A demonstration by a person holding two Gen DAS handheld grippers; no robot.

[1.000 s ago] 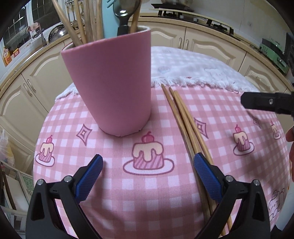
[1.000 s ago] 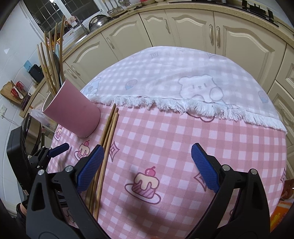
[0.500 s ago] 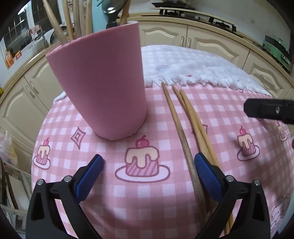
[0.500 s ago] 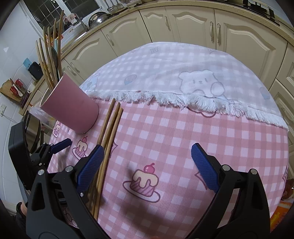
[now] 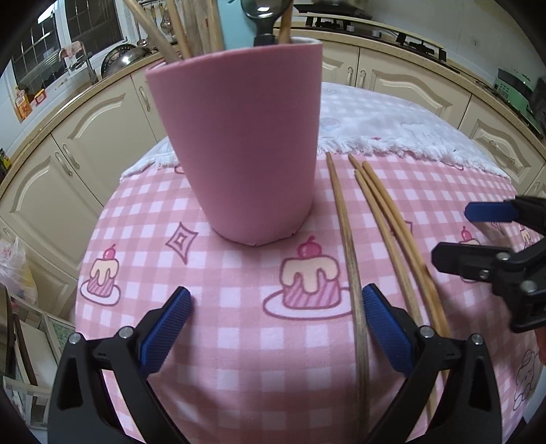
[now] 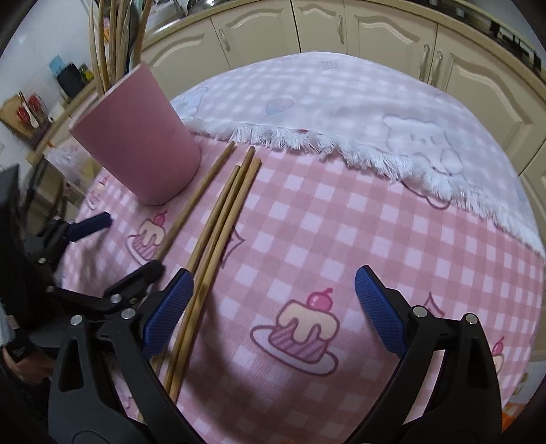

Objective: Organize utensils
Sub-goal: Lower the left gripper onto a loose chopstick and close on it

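A pink cup (image 5: 239,143) stands upright on the pink checked tablecloth and holds several wooden chopsticks and a dark spoon (image 5: 264,13). It also shows in the right wrist view (image 6: 136,136). Several loose wooden chopsticks (image 5: 382,218) lie on the cloth right of the cup, also seen in the right wrist view (image 6: 218,218). My left gripper (image 5: 273,328) is open and empty, low in front of the cup. My right gripper (image 6: 273,310) is open and empty, its left finger beside the chopsticks' near ends.
A white fringed bear-print cloth (image 6: 358,112) covers the far half of the table. Cream kitchen cabinets (image 5: 85,136) curve behind. The table edge drops off at the left, with a plastic bag (image 5: 13,269) below.
My right gripper has moved closer to the loose chopsticks and lower. My left gripper has shifted slightly, and the cup now sits more central in its view.
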